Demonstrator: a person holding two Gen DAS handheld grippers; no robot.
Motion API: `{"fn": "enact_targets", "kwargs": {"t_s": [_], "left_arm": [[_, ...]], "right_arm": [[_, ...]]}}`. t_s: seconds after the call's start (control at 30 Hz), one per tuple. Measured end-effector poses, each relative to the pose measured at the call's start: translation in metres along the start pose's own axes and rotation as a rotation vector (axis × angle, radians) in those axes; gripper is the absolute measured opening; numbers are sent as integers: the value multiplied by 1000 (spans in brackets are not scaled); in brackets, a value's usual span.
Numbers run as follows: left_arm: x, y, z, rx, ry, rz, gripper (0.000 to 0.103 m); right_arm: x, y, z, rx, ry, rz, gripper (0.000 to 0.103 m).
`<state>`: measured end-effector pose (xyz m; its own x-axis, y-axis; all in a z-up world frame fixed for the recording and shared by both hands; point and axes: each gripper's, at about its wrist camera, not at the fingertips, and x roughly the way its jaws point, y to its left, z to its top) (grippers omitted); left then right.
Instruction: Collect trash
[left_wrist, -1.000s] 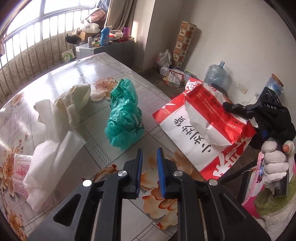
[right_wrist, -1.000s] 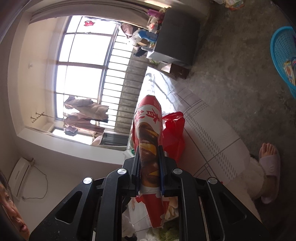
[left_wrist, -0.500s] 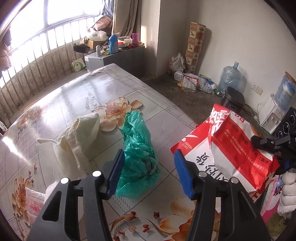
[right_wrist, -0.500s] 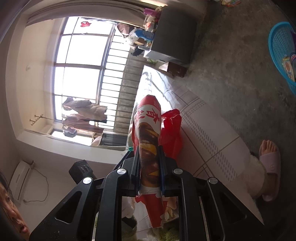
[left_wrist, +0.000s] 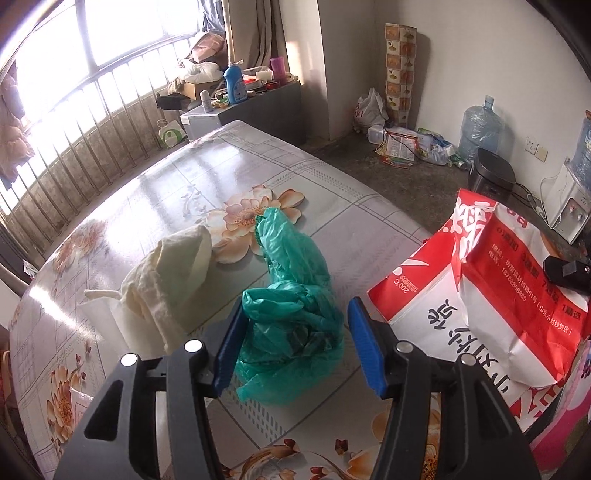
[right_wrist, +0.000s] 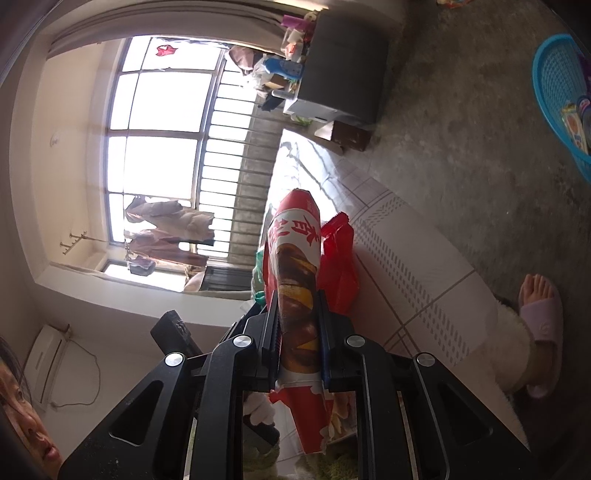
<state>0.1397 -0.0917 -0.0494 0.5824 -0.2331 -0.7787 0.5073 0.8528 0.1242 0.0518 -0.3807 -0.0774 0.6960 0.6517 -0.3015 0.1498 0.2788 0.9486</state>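
A crumpled green plastic bag (left_wrist: 295, 325) lies on the flowered table (left_wrist: 221, 173). My left gripper (left_wrist: 297, 332) is open and tilted down over it, with the near end of the bag between its blue pads (left_wrist: 364, 347), which do not squeeze it. A crumpled cream wrapper (left_wrist: 166, 280) and a white tissue (left_wrist: 107, 317) lie just left of the bag. At the table's right edge stands a red and white paper bag (left_wrist: 498, 295). My right gripper (right_wrist: 297, 325) is shut on that paper bag's rim (right_wrist: 295, 240), holding it up.
A grey cabinet (left_wrist: 258, 110) with bottles stands beyond the table by the barred window. A water jug (left_wrist: 480, 125) and a black cooker (left_wrist: 491, 177) are on the floor at right. A blue basket (right_wrist: 561, 92) and a person's slippered foot (right_wrist: 539, 306) are nearby.
My left gripper went from shut to open and moved forward and down until the green bag lay between its fingers. The right gripper kept still, shut on the paper bag.
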Motion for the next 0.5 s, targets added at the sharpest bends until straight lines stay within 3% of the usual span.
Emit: {"fn": "enact_targets", "kwargs": {"t_s": [0.5], "left_arm": [[-3, -5, -6, 7, -22, 24, 48]], "right_arm": [[2, 0, -6, 13, 2, 19, 15]]}}
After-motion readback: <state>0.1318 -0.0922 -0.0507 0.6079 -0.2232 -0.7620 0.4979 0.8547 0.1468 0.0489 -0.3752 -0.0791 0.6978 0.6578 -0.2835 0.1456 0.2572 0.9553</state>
